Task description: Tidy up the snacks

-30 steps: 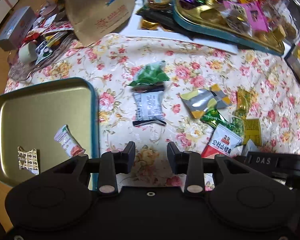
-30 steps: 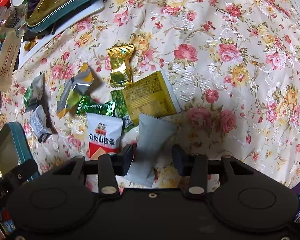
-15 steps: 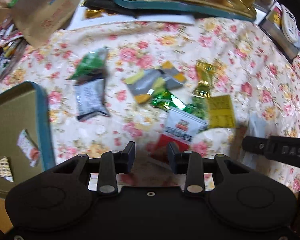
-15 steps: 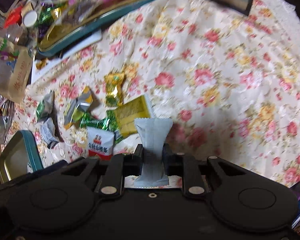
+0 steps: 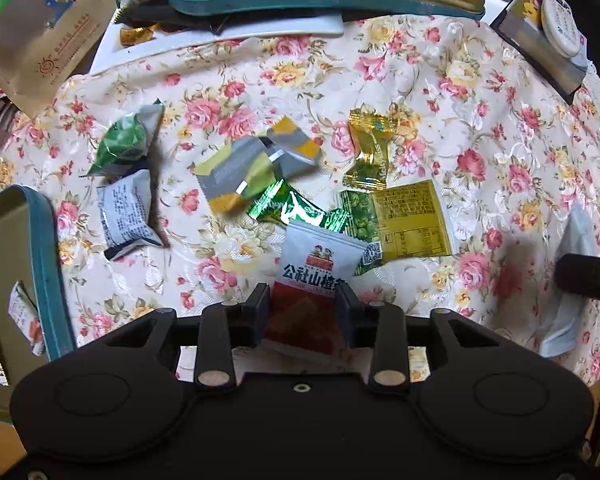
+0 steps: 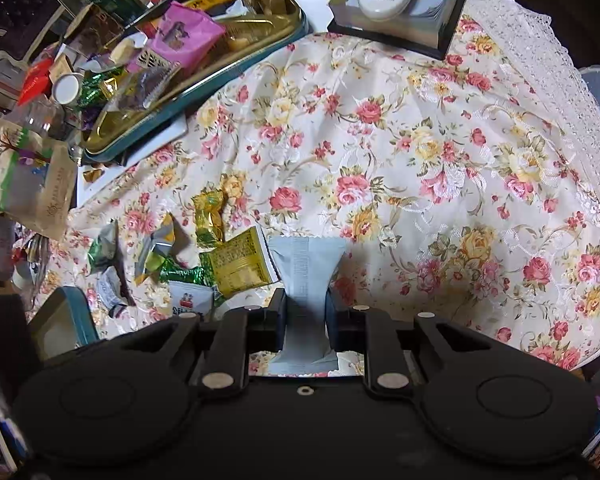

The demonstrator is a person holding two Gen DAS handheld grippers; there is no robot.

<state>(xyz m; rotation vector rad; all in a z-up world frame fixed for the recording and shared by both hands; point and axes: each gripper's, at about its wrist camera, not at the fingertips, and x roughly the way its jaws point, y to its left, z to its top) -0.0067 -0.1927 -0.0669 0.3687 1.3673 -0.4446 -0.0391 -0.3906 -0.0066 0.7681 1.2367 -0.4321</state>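
A grey sachet (image 6: 306,280) is pinched upright in the closed right gripper (image 6: 305,312), lifted clear for carrying. The left gripper (image 5: 303,312), jaws opening, straddles the red-and-white packet (image 5: 314,276) unpressed. At nine o'clock the gold tray (image 5: 44,256) awaits; loose snacks lie toward twelve.

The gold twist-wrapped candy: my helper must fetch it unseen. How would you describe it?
On the floral tablecloth, find the snack pile in the middle. The gold candy lies at its far edge, just beyond the flat yellow packet. Only it is shiny gold with twisted ends.
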